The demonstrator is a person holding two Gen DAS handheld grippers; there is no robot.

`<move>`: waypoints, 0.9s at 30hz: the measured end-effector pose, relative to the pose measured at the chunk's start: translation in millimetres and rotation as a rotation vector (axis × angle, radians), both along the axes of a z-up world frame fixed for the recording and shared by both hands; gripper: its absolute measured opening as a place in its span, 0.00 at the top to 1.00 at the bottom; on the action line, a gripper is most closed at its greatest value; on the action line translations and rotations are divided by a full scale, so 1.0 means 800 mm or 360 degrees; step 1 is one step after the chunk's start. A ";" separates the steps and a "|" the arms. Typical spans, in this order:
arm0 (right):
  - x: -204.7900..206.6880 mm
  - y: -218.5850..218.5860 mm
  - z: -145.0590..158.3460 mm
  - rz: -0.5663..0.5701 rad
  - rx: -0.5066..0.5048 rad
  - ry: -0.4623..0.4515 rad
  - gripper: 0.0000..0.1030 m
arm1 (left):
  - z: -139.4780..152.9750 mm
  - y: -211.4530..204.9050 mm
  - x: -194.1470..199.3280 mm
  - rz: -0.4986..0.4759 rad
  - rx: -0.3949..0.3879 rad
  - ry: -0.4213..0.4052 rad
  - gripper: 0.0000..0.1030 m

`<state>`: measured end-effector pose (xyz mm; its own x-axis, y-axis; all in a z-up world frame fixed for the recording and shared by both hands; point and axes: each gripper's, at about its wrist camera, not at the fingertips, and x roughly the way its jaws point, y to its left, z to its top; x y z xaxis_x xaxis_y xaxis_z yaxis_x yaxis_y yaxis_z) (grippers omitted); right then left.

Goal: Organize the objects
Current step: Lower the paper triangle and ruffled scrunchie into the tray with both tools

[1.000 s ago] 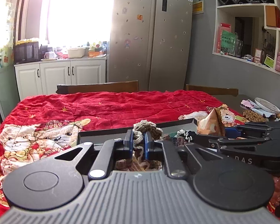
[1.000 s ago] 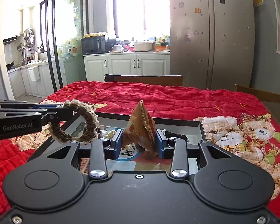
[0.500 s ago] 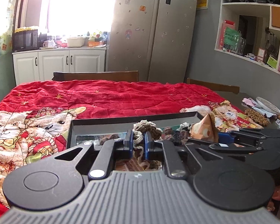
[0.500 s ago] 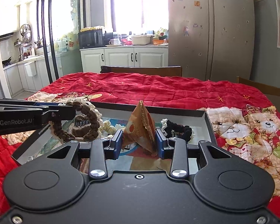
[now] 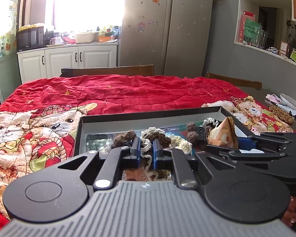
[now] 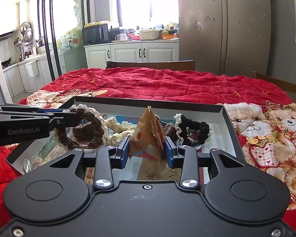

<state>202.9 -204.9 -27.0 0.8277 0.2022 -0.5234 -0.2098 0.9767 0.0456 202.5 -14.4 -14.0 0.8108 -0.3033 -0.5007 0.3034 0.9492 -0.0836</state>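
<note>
On the table, the red quilt [image 6: 167, 85] printed with teddy bears spreads under everything, and the shallow dark-rimmed box [image 6: 229, 126] lies on it; I take that box as my landmark. Past the far side of the box a wooden chair back [image 6: 152, 64] shows at the table's edge, and well beyond it stand the steel fridge [image 6: 223, 25] and the white cabinets [image 6: 132, 54].

Inside the box, toward its right wall, lies a black knitted scrunchie [image 6: 193, 128] with a pale frilled edge. Near the middle of the box floor sits a heap of cream yarn pieces [image 6: 118, 130].

My right gripper [image 6: 147, 150] hangs over the near part of the box, its blue pads pressed on either side of an orange triangular snack packet [image 6: 148, 136], which stands point up between them, held above the box floor.

My left gripper [image 5: 147, 148] reaches in over the box's left part, jaws pinched almost together on a brown and cream braided ring [image 6: 86, 126]. The ring hangs from my fingertips [image 6: 75, 118], above the left end of the box; I cannot tell whether its lower edge touches what lies beneath.
</note>
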 end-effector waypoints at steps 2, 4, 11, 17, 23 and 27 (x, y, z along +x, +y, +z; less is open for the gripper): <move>0.001 0.001 -0.002 0.0000 -0.0004 0.0005 0.66 | -0.001 0.000 0.000 0.0000 0.0004 0.0004 0.86; 0.003 0.001 -0.004 0.0000 -0.0008 0.0011 0.66 | -0.003 -0.002 0.001 0.0001 0.0020 0.0006 0.85; 0.005 0.003 -0.008 -0.0002 -0.0023 0.0024 0.66 | -0.013 -0.008 0.003 0.0006 0.0095 0.0023 0.85; 0.008 0.005 -0.012 0.0005 -0.0030 0.0034 0.66 | -0.017 -0.010 0.005 0.0007 0.0119 0.0036 0.85; 0.010 0.006 -0.014 0.0018 -0.0030 0.0040 0.66 | -0.020 -0.012 0.004 0.0007 0.0153 0.0038 0.84; 0.011 0.007 -0.017 0.0029 -0.0039 0.0047 0.66 | -0.023 -0.014 0.005 0.0002 0.0175 0.0056 0.83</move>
<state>211.5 -199.4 -40.3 0.8082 0.2039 -0.5524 -0.2263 0.9737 0.0284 206.1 -25.8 -32.5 0.7923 -0.2441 -0.5592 0.3012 0.9535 0.0104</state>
